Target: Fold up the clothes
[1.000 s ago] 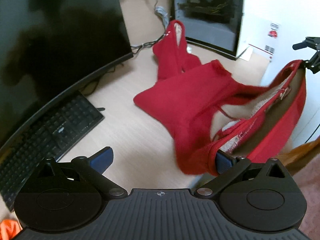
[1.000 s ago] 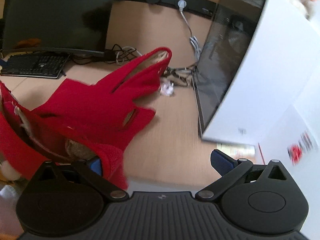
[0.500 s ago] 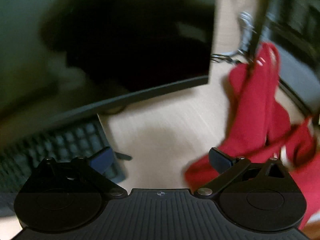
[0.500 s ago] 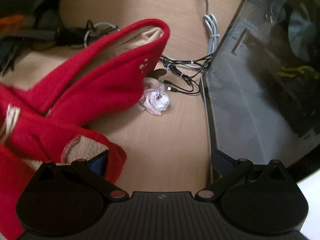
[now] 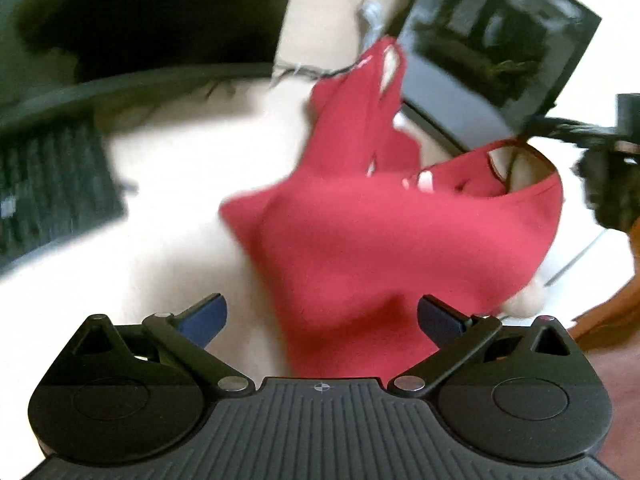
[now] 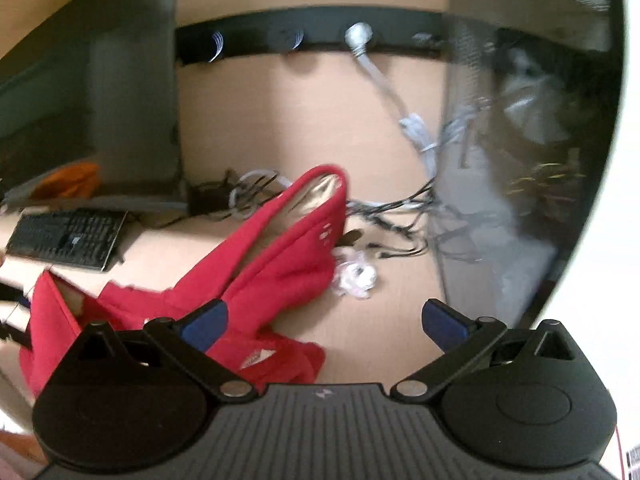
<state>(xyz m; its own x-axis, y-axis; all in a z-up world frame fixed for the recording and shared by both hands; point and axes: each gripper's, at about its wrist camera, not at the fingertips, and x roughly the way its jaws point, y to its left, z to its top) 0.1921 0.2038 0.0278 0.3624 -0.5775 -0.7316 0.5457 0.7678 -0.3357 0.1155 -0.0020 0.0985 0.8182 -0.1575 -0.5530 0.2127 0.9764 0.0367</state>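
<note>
A red fleece garment (image 5: 380,240) with a pale lining lies crumpled on the light wooden desk (image 5: 180,184); this view is blurred. My left gripper (image 5: 320,316) is open just above its near edge, the cloth showing between the wide-apart fingers. In the right wrist view the same garment (image 6: 280,256) stretches one narrow part toward the cables. My right gripper (image 6: 324,324) is open, and its left finger (image 6: 204,322) stands in front of the red cloth. No finger pinches the cloth.
A dark curved monitor (image 5: 140,20) and black keyboard (image 6: 68,238) stand on the left. A computer case with a glass side (image 6: 520,160) is on the right, with tangled cables (image 6: 400,216) and a crumpled clear wrapper (image 6: 356,276) beside it. Something orange (image 6: 68,178) sits under the monitor.
The left view swung toward the monitor and back over the garment, which now lies closer between its fingers. The right gripper pulled back and tilted up; both stayed open.
</note>
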